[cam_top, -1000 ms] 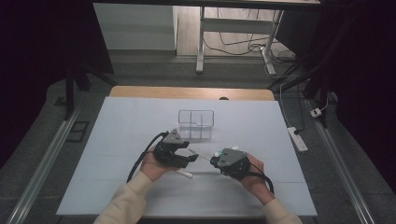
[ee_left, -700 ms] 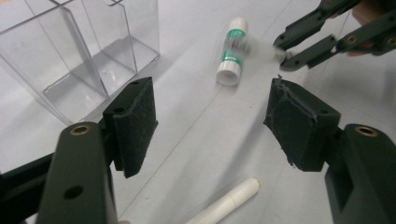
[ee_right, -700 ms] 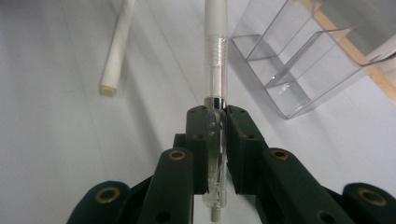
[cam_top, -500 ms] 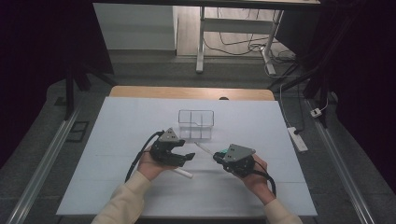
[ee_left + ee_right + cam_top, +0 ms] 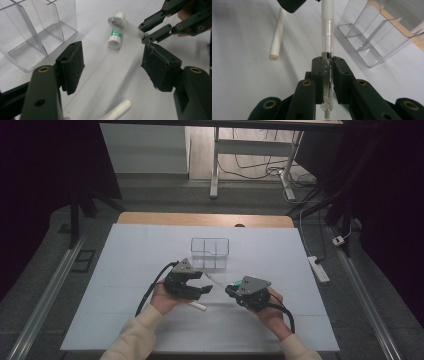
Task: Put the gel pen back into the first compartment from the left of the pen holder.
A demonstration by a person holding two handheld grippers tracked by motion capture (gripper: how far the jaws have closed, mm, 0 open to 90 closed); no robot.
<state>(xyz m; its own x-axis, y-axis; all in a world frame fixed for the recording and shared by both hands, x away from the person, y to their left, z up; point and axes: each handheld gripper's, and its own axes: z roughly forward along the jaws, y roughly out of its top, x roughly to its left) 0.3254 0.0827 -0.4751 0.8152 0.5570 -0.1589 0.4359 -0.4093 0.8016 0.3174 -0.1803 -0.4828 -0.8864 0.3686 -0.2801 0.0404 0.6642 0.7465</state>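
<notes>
Right gripper view: your right gripper [image 5: 327, 75] is clamped on the clear barrel of a pen [image 5: 327, 42], which runs straight out along the jaws, white end farthest from you. That end points at your left gripper [image 5: 112, 67], whose jaws stand apart with nothing between the pads. In the left gripper view the pen [image 5: 126, 27] hangs above the table, beyond the open jaws and a little to their right. The left hand is the nearer free one. A white stick [image 5: 117, 110] lies flat just under it; a glue stick [image 5: 115, 37] lies farther out, and the clear organiser [image 5: 210, 253] beyond both. Likely next: close the left jaws across the pen's axis.
</notes>
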